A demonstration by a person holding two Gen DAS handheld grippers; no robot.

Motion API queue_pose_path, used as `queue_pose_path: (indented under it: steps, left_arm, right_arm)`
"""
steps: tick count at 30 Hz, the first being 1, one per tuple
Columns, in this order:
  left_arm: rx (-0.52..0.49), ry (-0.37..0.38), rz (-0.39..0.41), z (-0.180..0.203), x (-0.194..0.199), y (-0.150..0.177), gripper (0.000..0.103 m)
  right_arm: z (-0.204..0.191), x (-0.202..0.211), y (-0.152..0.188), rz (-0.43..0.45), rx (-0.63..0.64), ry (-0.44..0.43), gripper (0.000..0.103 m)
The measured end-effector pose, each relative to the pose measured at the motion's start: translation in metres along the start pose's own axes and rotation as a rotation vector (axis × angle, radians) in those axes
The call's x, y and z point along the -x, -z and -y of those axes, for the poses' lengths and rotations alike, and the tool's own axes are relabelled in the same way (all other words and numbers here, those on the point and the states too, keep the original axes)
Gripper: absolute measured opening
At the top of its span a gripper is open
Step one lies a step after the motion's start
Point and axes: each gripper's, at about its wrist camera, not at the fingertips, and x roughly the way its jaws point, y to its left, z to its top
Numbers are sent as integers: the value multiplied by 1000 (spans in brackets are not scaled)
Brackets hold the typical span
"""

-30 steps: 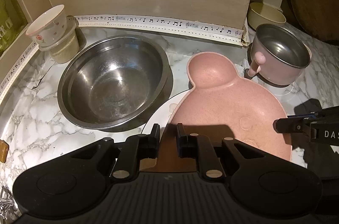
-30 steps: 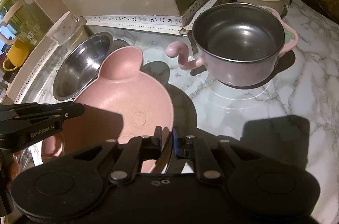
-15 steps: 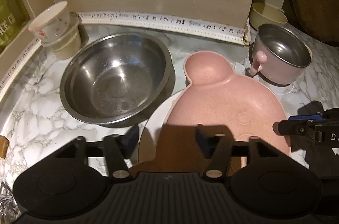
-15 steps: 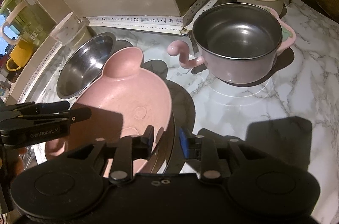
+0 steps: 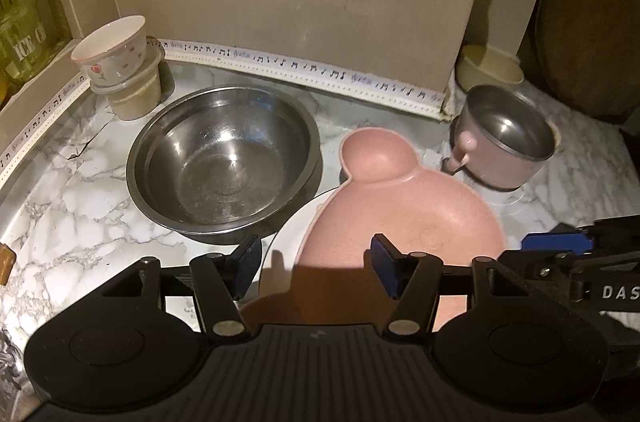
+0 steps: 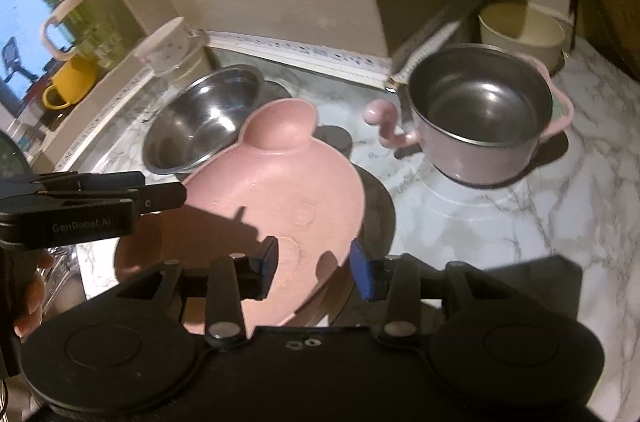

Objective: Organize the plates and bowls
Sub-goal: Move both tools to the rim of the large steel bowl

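Pink plate sits on a white plate on the marble counter, just beside the steel bowl. Left gripper gapes, empty; right gripper has just been opening, its pads off the rim that lies between them. Best to back both straight off without nudging the stack. Count: two plates, one steel bowl, one pink pot, one cream bowl, one floral cup.
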Motion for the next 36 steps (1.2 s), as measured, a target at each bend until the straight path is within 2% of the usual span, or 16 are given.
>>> queue_pose_path:
  steps: [4,8,10,14,22,30,36]
  left_arm:
    - [26,21,24,-1,15,1,60]
    - [50,28,50,-4,29,2,69]
    - [65,37,57,-7,34,2,71]
    - [90,29,74,-11,43,2,75]
    - [173,-2,96,-32,47,-2,78]
    - [207,-47,95,-51,42,-9,78]
    - [219,-102,89,-64,30,-18,79]
  right_arm:
    - [-10,9,-2,13,34,-15,49]
    - [-20,18,-6,25,69,-32,55]
    - [-25,21,-9,31,87,-40,61]
    - [-30,26,-12,49,111,-43,68]
    - [-36,32,-27,77,156,-43,92]
    - [-30,27,-31,63,156,-31,93]
    - [-42,8,-57,48,201,-21,93]
